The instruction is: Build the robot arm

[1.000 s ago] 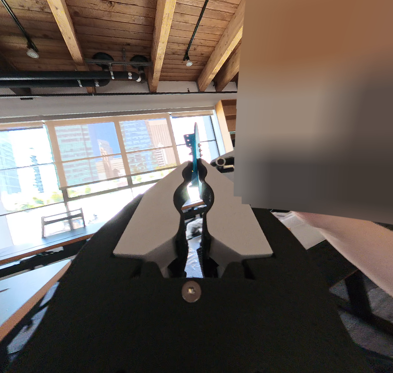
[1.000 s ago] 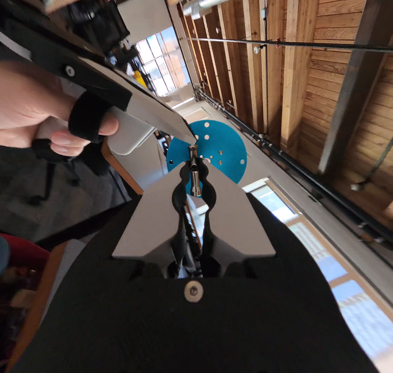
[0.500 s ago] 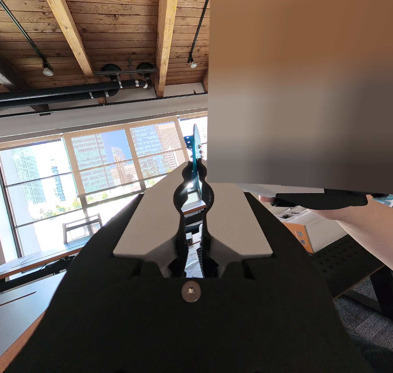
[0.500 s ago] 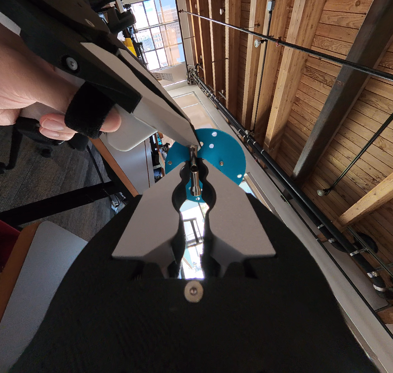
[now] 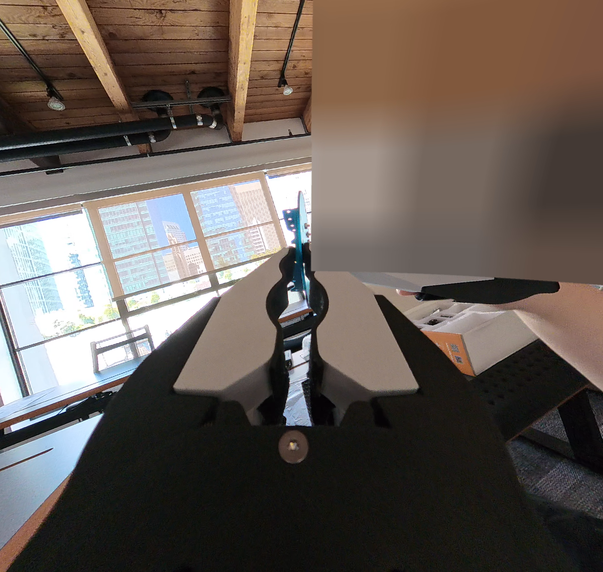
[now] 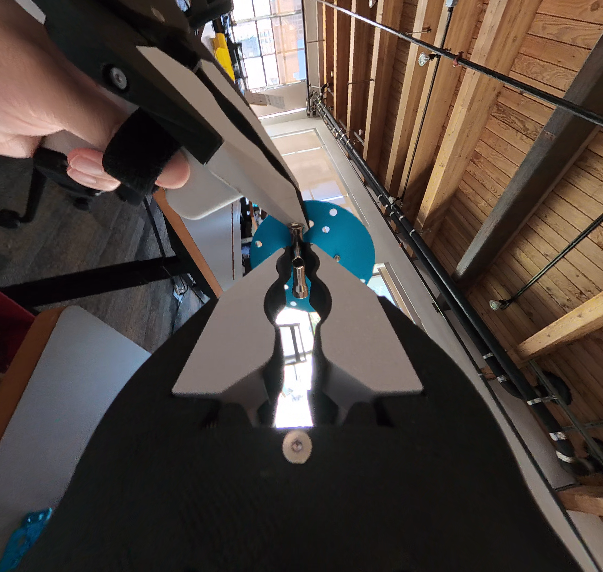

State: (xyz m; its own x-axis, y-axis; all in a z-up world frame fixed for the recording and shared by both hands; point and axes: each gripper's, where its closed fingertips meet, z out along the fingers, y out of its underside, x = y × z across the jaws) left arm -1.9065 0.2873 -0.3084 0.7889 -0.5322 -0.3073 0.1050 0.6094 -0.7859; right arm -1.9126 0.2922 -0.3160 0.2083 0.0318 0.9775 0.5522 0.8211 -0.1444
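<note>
Your left gripper (image 5: 298, 256) clamps the blue disc (image 5: 299, 230) edge-on, a blur patch hiding its right side. Your right gripper (image 6: 298, 249) pinches a metal tool (image 6: 297, 266), its tip seemingly touching the disc. Wooden ceiling (image 5: 163, 18), windows (image 5: 146, 246), worktop (image 6: 81, 360) surround you.

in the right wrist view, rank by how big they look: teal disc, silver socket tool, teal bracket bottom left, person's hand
1. person's hand, though it is nearest the camera
2. teal disc, partly hidden
3. silver socket tool and teal bracket: look alike in size; the bracket is cut off at the edge, so unranked
</note>
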